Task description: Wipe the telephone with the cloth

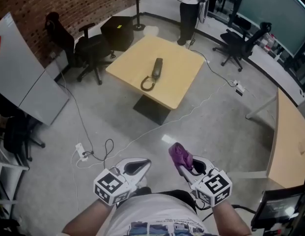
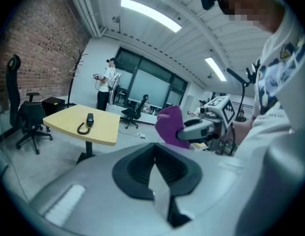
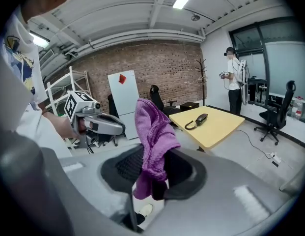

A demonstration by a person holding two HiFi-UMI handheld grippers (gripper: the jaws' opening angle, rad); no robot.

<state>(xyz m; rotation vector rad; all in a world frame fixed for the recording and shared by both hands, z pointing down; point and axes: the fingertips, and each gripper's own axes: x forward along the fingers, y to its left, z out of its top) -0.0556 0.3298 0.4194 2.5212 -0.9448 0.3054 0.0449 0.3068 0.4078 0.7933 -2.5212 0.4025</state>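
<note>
Holding a purple cloth (image 3: 151, 132) in my right gripper (image 3: 152, 176): the jaws are closed on its lower part, and the rest stands up above them and flops over to one side. My left gripper (image 2: 154, 168) has its jaws pressed together with nothing between them. Both grippers sit low in front of my body, side by side and apart, over the floor (image 1: 211, 127).

The telephone (image 1: 156, 70) is a dark handset lying near the middle of a square yellow table (image 1: 181, 82), with its cord looped at the end nearer me. It is well apart from both grippers, across a stretch of grey floor.

Between me and the table:
- a thin white cable (image 1: 191, 113) trails over the floor from the right toward my feet
- a white power strip (image 1: 82, 152) lies to my left, with dark leads curling around it
- the table's dark base plate (image 1: 151, 109) lies flat under its near edge

Around the table:
- a black office chair (image 1: 91, 50) at its left, with a black box (image 1: 118, 31) beyond it
- a second office chair (image 1: 238, 45) at the far right
- a person (image 1: 189, 9) standing just past the far corner
- a pale board (image 1: 19, 73) leaning at the left
- the end of another wooden desk (image 1: 290, 141) at my right

The floor is polished concrete and shows glare. A brick wall (image 1: 69, 4) runs along the left, and glazed partitions close the far side.
</note>
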